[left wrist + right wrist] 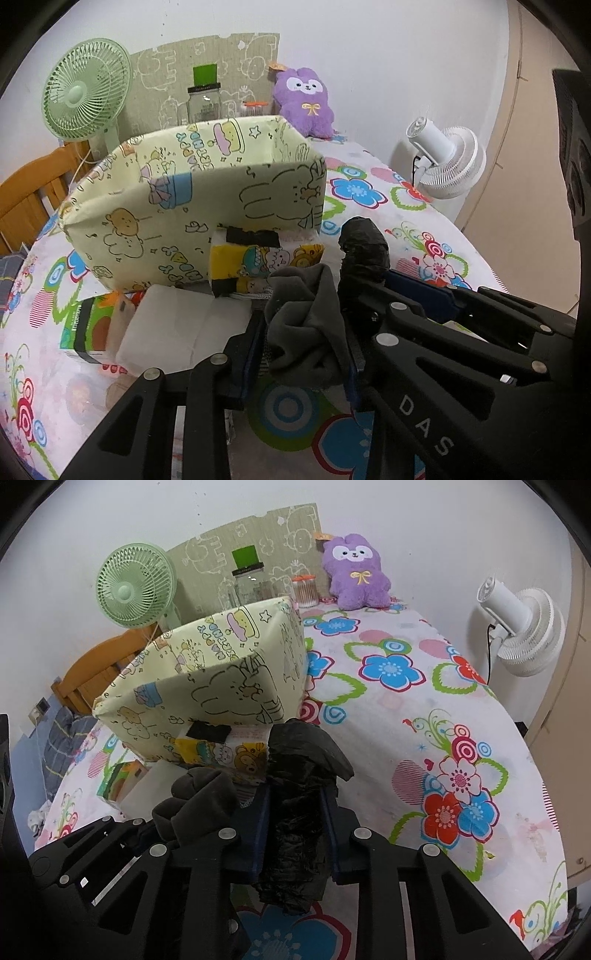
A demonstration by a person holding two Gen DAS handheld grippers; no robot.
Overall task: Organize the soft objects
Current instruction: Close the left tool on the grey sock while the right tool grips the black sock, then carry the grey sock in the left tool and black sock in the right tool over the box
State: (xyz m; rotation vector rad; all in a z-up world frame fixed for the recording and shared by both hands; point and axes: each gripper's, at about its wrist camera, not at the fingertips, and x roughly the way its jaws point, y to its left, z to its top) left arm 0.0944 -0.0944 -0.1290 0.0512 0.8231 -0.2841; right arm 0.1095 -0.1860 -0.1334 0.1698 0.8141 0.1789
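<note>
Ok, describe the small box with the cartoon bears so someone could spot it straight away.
Find the big pale-yellow cartoon-print bin on the flowered tablecloth. Against its near wall sits the small yellow box, beside a white pack. Only it carries black tape patches and printed bears.

A table covered with a white cloth printed in bright blue, red and pink flowers point(424, 709) carried everything. On it stood a pale yellow fabric bin with cartoon drawings point(192, 206), open at the top. Just in front of the bin lay a small yellow cartoon-printed box with black tape point(258, 258), a flat white packet point(177, 325) and a green printed carton point(88, 328). At the far edge sat a purple plush animal point(356, 572), a clear glass jar with a black lid point(204, 103) and a small orange-lidded container point(304, 589).
</note>
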